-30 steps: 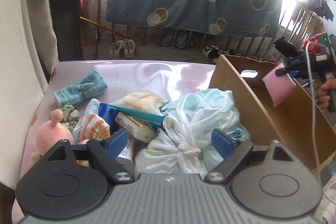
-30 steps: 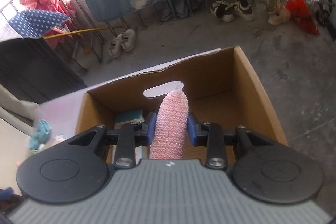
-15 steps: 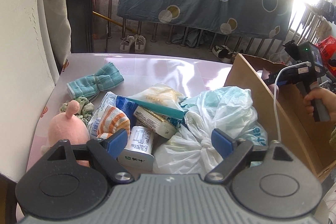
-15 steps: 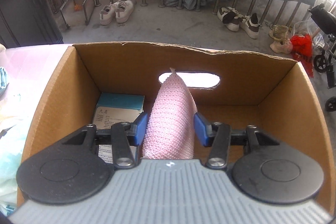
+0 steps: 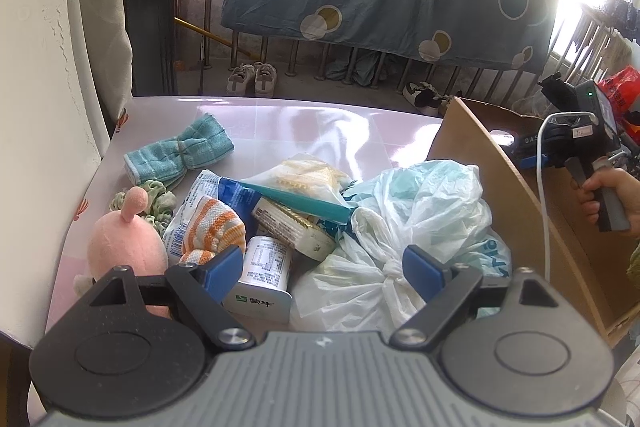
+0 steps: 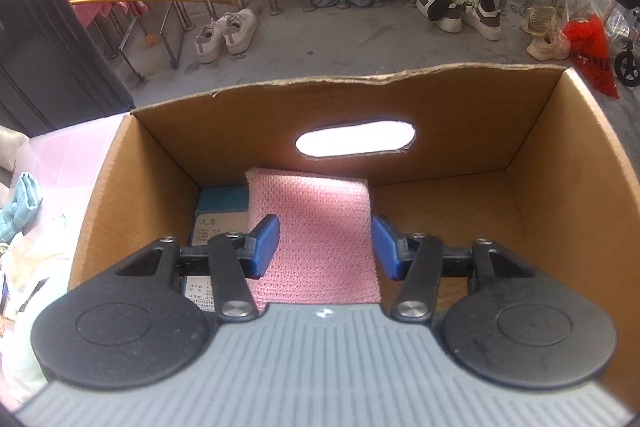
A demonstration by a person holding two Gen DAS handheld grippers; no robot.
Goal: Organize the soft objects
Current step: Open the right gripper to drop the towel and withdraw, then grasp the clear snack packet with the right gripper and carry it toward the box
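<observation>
Standing on the pink worktop, the cardboard box took up most of your right view, its handle slot facing you. Beside it on the worktop lay your heap: a knotted white plastic bag, a pink plush toy, a teal folded cloth and an orange-striped sock. Your left gripper hovered wide and empty over the bag's knot. Inside the box, the pink knitted cloth lay flat on the floor, partly over a blue-topped packet. Your right gripper was above it, jaws opening, pads clear of the cloth on both sides.
</observation>
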